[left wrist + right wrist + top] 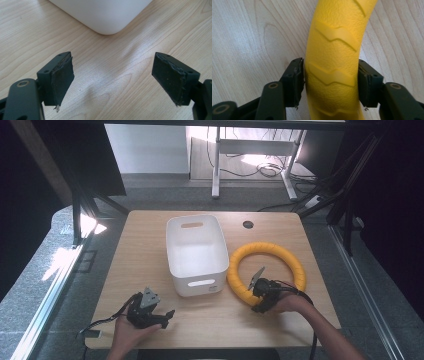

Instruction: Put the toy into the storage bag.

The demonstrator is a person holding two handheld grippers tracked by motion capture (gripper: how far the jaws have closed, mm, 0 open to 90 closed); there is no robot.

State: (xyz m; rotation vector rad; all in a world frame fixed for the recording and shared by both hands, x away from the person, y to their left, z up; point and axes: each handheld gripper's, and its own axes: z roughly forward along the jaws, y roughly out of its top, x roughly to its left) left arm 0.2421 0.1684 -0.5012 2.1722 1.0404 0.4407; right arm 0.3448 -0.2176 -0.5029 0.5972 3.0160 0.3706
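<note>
A yellow ribbed ring (265,249) lies flat on the wooden table (142,250), to the right of a white plastic bin (170,245). My right gripper (256,296) sits over the ring's near left arc. In the right gripper view, the ring (334,45) runs up between the two jaws of my right gripper (330,72), and both pads touch its sides. My left gripper (167,316) rests low at the table's front left, held in a hand. Its jaws stand wide apart over bare wood in the left gripper view (112,75), with a rounded corner of the bin (105,15) ahead.
The bin has cut-out handles, and I see nothing inside it. A round cable hole (248,224) sits at the table's far edge. Dark frame posts (77,215) stand left and right of the table, with a floor drop beyond every edge.
</note>
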